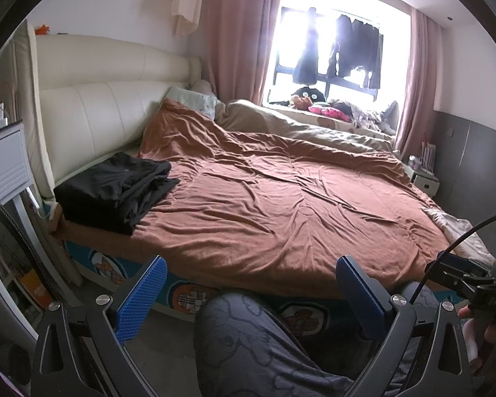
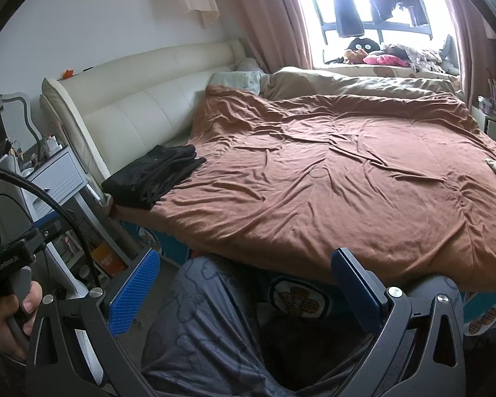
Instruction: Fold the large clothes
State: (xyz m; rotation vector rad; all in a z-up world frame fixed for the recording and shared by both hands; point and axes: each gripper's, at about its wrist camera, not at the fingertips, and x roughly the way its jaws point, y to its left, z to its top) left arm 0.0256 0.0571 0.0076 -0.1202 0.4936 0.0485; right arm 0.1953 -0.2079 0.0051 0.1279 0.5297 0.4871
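A folded black garment [image 1: 115,190] lies on the near left corner of the bed by the cream headboard; it also shows in the right wrist view [image 2: 153,177]. My left gripper [image 1: 251,292] is open and empty, held low in front of the bed over my knee. My right gripper [image 2: 248,287] is open and empty too, beside the bed edge. Both are well short of the garment, which lies up and to their left. The brown cover [image 1: 281,198] spreads wrinkled over the bed.
A white nightstand [image 1: 3,165] stands left of the bed. A beige duvet [image 1: 297,129] lies along the far side. The window sill [image 1: 340,112] holds toys and clothes. A patterned cloth [image 1: 456,228] lies at the bed's right edge. My legs in grey trousers [image 1: 248,340] are below.
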